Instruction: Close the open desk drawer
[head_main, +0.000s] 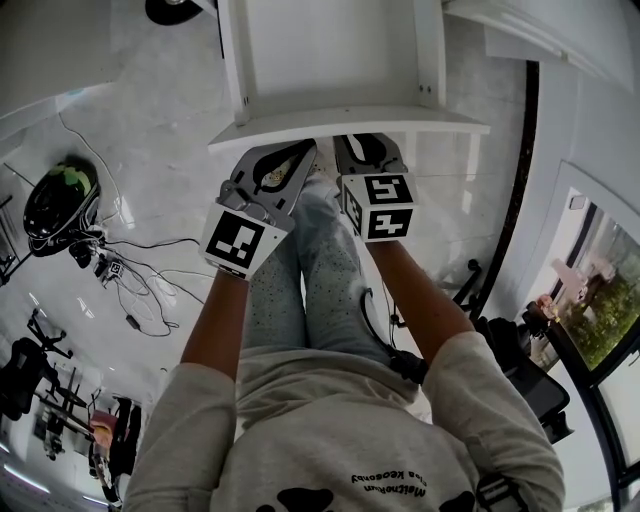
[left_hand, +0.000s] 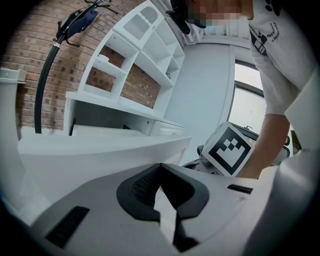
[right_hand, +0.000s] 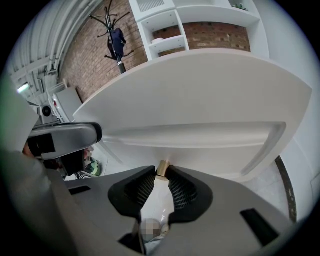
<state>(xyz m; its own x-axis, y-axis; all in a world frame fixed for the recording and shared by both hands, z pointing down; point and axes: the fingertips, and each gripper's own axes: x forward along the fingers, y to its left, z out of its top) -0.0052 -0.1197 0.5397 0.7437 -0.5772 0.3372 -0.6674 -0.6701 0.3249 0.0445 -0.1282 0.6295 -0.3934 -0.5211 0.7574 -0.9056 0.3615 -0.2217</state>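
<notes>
The white desk drawer (head_main: 330, 60) stands pulled out at the top of the head view, its front panel (head_main: 350, 125) nearest me. My right gripper (head_main: 366, 146) reaches just under that panel. In the right gripper view the right gripper (right_hand: 162, 172) is shut on a small brass knob (right_hand: 163, 167) on the drawer front (right_hand: 200, 100). My left gripper (head_main: 292, 160) hangs beside it, to the left. In its own view the left gripper (left_hand: 160, 166) is shut, tips together with nothing in them, just below the drawer front (left_hand: 100, 150).
A helmet (head_main: 60, 200) and loose cables (head_main: 140, 280) lie on the pale floor at the left. A white shelf unit (left_hand: 140, 55) rises over the desk against a brick wall. A coat stand (right_hand: 117, 35) is farther back. My legs (head_main: 320, 270) are under the drawer.
</notes>
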